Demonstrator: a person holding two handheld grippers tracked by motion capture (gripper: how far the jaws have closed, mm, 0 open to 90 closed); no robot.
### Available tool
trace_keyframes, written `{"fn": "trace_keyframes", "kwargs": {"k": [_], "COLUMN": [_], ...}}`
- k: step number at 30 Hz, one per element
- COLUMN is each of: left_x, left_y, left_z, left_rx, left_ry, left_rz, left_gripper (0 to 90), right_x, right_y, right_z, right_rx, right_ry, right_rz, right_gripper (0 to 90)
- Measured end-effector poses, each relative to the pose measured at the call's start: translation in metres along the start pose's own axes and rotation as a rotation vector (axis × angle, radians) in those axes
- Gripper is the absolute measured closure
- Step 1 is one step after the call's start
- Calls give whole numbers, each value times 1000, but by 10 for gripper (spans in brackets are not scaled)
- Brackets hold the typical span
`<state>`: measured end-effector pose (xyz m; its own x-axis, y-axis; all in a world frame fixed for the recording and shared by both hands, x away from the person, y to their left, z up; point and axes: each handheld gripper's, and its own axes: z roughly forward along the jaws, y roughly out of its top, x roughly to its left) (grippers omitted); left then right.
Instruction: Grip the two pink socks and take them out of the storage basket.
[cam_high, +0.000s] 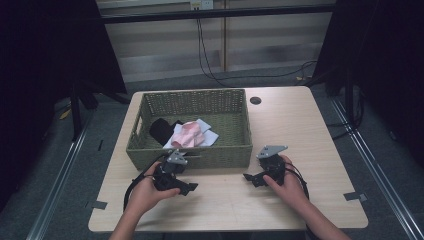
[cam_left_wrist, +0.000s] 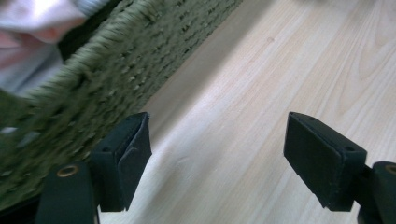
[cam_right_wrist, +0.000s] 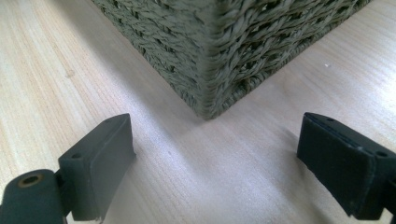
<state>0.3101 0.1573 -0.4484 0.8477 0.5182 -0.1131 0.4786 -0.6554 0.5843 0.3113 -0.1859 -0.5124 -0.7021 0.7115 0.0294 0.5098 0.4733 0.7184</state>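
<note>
The woven green basket (cam_high: 195, 130) sits on the wooden table (cam_high: 300, 130), toward its far left side, holding a pink cloth (cam_high: 189, 134), a white cloth (cam_high: 207, 136) and something black (cam_high: 161, 129) whose kind is hard to make out. The left gripper (cam_left_wrist: 217, 158) has its fingers (cam_left_wrist: 126, 158) spread wide, gripping nothing, above bare table just beside the basket's near wall. The right gripper (cam_right_wrist: 217, 163) is likewise spread wide and empty, facing the basket's near right corner. The left gripper view catches blurred pink cloth over the rim; the high view shows both hands (cam_high: 147, 192) holding the grippers.
</note>
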Motion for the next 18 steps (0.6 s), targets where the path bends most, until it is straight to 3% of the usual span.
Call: {"fn": "trace_keyframes", "kwargs": {"k": [7, 13, 18], "left_x": [5, 9, 11], "left_y": [16, 27, 35], "left_z": [-15, -25, -33], "left_rx": [27, 25, 38], "left_ry": [-9, -27, -34], "left_rz": [13, -17, -14], "left_gripper": [238, 238, 238], "right_x": [0, 0, 0], "right_y": [0, 0, 0], "right_z": [0, 0, 0], "right_rx": [0, 0, 0], "right_ry": [0, 0, 0], "right_rz": [0, 0, 0], "right_gripper": [101, 101, 101]}}
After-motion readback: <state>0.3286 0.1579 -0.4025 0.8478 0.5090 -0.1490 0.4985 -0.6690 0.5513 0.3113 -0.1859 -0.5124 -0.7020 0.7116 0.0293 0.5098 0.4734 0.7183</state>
